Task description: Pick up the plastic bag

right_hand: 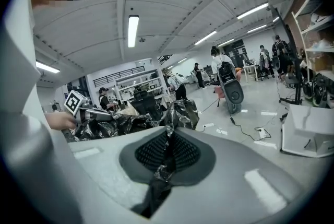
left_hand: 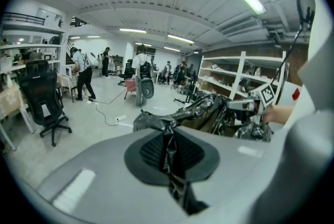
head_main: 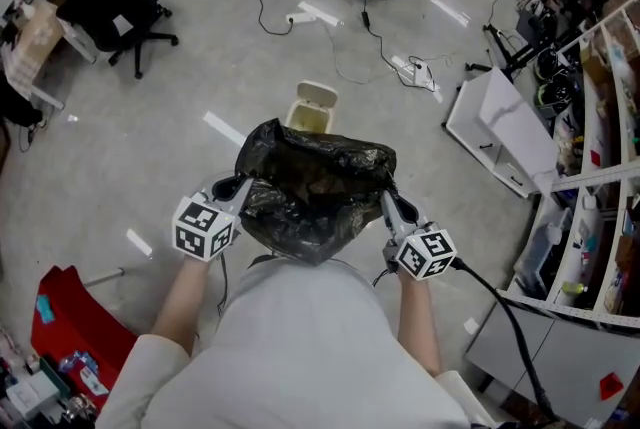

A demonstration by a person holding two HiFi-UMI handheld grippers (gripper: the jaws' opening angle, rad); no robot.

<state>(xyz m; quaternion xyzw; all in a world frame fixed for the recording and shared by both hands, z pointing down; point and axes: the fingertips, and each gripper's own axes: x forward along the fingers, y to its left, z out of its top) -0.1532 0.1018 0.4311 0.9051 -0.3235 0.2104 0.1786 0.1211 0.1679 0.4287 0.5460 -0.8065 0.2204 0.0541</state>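
Observation:
A black plastic bag [head_main: 312, 187] hangs in the air in front of me, stretched between both grippers above the floor. My left gripper [head_main: 240, 187] is shut on the bag's left rim; the crumpled film [left_hand: 169, 152] is pinched between its dark ribbed pads. My right gripper [head_main: 385, 200] is shut on the right rim, with the film [right_hand: 166, 152] clamped between its pads. Each gripper view shows the bag [left_hand: 209, 113] [right_hand: 130, 121] spreading toward the other gripper. The bag's mouth gapes open upward.
A small white bin [head_main: 312, 109] with its lid up stands on the floor just beyond the bag. Cables [head_main: 350, 37] trail across the floor. White shelving [head_main: 590, 167] lines the right, a black office chair [head_main: 120, 7] stands far left, and a red object [head_main: 60, 317] lies near left.

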